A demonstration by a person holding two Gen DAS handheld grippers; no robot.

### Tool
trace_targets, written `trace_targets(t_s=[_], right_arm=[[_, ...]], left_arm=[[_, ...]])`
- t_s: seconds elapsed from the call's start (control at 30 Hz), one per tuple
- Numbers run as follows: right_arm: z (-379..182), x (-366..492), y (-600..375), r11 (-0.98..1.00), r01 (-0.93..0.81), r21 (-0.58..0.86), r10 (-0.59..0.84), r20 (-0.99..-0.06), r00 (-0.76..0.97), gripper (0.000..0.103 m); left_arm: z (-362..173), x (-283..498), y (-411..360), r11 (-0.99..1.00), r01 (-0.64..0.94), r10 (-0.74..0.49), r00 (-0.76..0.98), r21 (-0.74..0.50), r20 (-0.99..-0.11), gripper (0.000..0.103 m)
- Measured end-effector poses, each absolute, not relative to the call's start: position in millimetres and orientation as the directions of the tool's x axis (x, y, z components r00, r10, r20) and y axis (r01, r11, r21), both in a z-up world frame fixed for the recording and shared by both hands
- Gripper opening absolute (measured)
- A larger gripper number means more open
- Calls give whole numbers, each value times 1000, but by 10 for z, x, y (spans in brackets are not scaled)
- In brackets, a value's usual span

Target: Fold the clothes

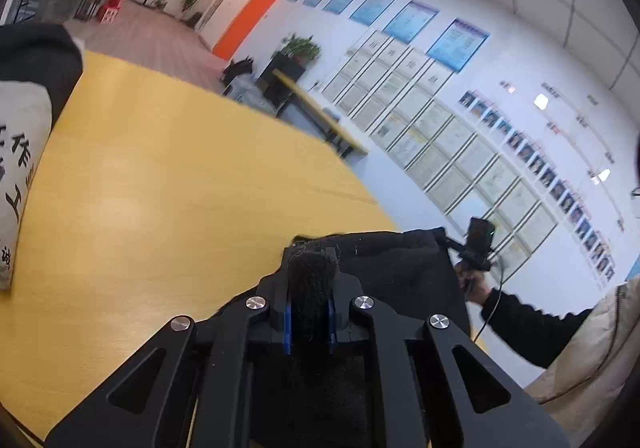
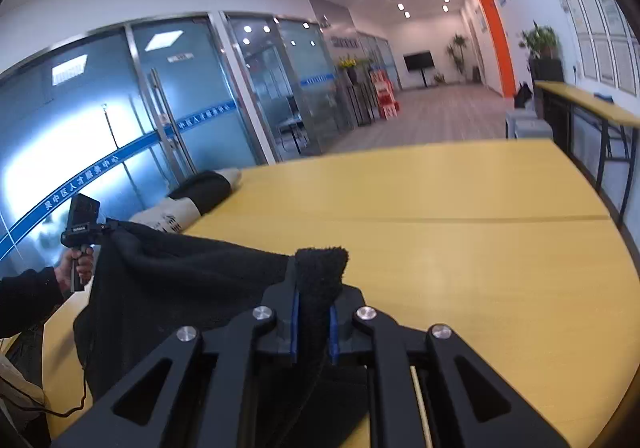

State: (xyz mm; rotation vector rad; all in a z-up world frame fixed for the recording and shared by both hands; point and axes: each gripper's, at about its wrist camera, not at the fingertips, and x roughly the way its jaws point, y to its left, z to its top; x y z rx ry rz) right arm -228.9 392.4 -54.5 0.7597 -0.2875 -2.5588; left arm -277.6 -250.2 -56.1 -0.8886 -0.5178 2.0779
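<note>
— What are your tongs holding?
— My left tongs (image 1: 310,280) and right tongs (image 2: 316,284) each pinch a corner of the black garment (image 2: 180,280), stretched between them above the yellow surface (image 2: 460,248).
— Farther off?
— A black-and-white bundle (image 2: 188,204) lies at the surface's edge.

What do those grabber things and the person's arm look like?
Both the left gripper and the right gripper are matte black plastic, with splayed linkage bars with triangular cut-outs, round silver bolts at the joints, and blue pads lining the jaws. Each has a pistol-style black handle with a boxy camera on top and a thin black cable dangling. The sleeves are black.
</note>
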Motion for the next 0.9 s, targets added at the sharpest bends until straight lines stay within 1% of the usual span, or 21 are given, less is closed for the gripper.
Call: trace_targets(t_s=[0.13,0.17,0.27,0.3,0.33,0.4,0.47,0.5,0.57,0.7,0.73,0.77,0.8,0.83,0.87,0.9], right_arm=[[-875,-2458,3902,-889,339,307,-457,-551,-698,10],[-952,-2509,3909,-892,333,306,-452,-569,-687,10],[-1149,-2649,3911,-898,315,307,-440,-612,-658,11],[-1183,-2675,3920,-899,310,310,-438,-617,-653,11],[-1217,-2701,3928,-900,305,312,-436,-623,-649,11],[-1114,-2620,4011,-886,305,349,-459,-568,-684,11],[-938,-2484,4012,-868,332,370,-486,-488,-725,11],[-909,-2440,4039,-865,334,375,-489,-476,-731,11],[-953,-2404,4078,-868,329,373,-486,-497,-719,11],[-1183,-2515,3901,-887,317,336,-461,-583,-669,11],[-1223,-2547,3875,-891,311,330,-452,-602,-658,11],[-1255,-2576,3863,-896,303,325,-444,-619,-648,12],[-1287,-2605,3851,-900,295,319,-435,-635,-638,13],[-1313,-2623,3858,-914,276,298,-406,-658,-634,17],[-1337,-2635,3875,-930,251,267,-367,-683,-631,33],[-1360,-2647,3893,-945,226,235,-326,-707,-628,42]], left_arm=[[-965,-3051,-2188,-688,-447,725,-403,-571,-558,11],[-1059,-3108,-2146,-704,-431,710,-395,-565,-583,11],[-1318,-3268,-2042,-744,-386,666,-367,-545,-650,11],[-1382,-3310,-2017,-755,-376,654,-363,-537,-664,11],[-1402,-3323,-2000,-754,-372,655,-369,-541,-659,11],[-1303,-3257,-2062,-718,-393,696,-416,-574,-586,11],[-1022,-3030,-2093,-638,-487,769,-447,-597,-457,11],[-880,-2914,-2108,-595,-534,801,-456,-601,-389,11],[-812,-2838,-2166,-548,-576,833,-442,-607,-332,11],[-1259,-3148,-1927,-697,-436,716,-388,-570,-580,11],[-1368,-3201,-1853,-729,-413,682,-371,-546,-630,12],[-1440,-3239,-1802,-745,-392,664,-364,-539,-653,13],[-1472,-3257,-1759,-763,-382,643,-369,-521,-671,18],[-1502,-3274,-1715,-781,-373,621,-375,-502,-688,32],[-1514,-3293,-1697,-811,-353,580,-387,-466,-717,44],[-1525,-3312,-1680,-840,-333,536,-399,-428,-743,64]])
